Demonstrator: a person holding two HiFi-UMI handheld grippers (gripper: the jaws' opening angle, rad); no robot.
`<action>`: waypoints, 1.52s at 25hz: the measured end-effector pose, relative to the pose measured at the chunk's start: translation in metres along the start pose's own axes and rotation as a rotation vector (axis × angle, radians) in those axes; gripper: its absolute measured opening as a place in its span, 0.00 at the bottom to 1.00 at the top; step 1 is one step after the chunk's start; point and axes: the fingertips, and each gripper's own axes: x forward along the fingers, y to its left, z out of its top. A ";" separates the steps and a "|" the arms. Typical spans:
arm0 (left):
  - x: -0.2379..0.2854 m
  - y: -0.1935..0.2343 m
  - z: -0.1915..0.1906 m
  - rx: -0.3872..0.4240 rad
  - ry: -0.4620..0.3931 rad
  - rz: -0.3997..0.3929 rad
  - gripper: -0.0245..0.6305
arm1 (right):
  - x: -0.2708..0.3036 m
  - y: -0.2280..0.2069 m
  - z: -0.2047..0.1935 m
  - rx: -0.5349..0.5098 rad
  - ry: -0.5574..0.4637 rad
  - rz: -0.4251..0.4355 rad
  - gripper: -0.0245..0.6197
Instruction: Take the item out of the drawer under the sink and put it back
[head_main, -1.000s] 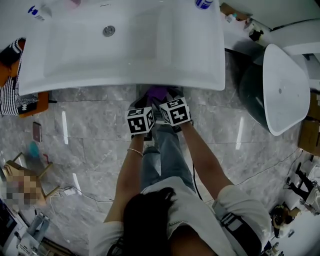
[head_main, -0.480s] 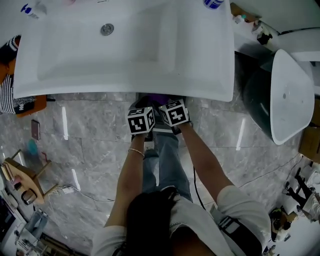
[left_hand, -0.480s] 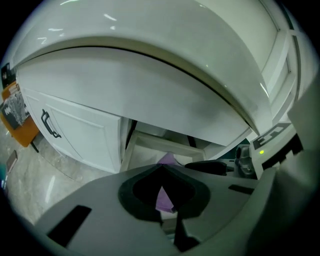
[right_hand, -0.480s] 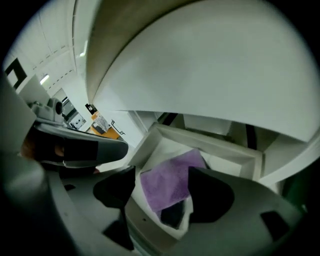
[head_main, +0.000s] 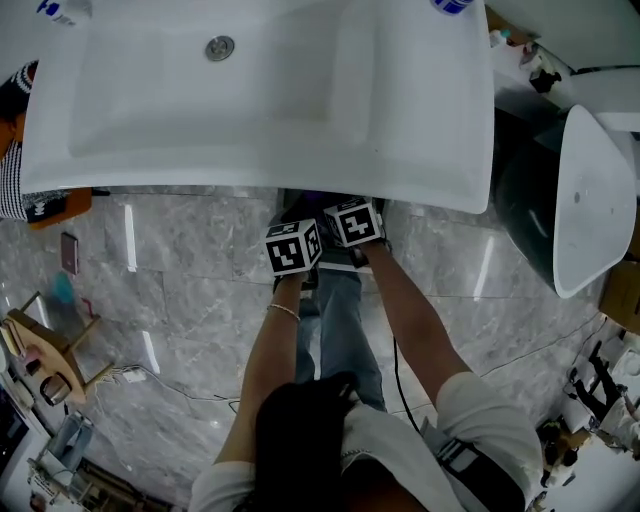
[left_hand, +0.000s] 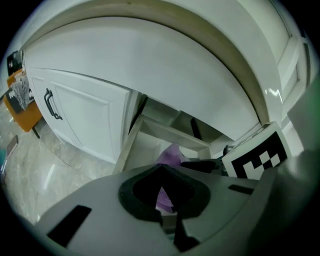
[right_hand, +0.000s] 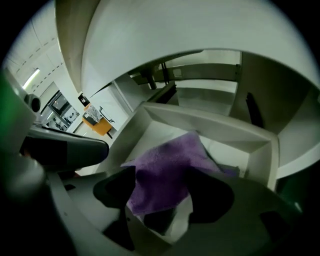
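1. Purple cloth (right_hand: 165, 170) is bunched up inside the open drawer (right_hand: 215, 127), pinched by the right gripper (right_hand: 162, 197).
2. Left gripper (left_hand: 161, 190) hangs closed and empty.
3. Both have slid further under the sink (head_main: 260, 110), so the cloth is probably going back in.

A glossy grey marble-tile floor (head_main: 180, 270) fills the lower view. At the right stands a white oval ceramic fixture (head_main: 590, 190) (basin or toilet, unclear). An orange stool (head_main: 66, 205) sits at the left, with a small dark flat rectangle (head_main: 70, 255) lying nearby. A white panelled cabinet door (left_hand: 85, 120) bears a black curved handle (left_hand: 51, 104).
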 end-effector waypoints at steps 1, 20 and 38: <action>0.001 0.001 -0.001 -0.008 0.001 -0.001 0.04 | 0.002 0.000 -0.004 0.008 0.016 -0.003 0.53; 0.005 0.007 -0.005 -0.023 -0.012 -0.005 0.04 | 0.013 -0.020 -0.006 0.054 -0.025 -0.093 0.24; -0.036 -0.004 -0.002 0.020 -0.035 -0.034 0.04 | -0.049 0.007 0.009 0.089 -0.133 -0.075 0.15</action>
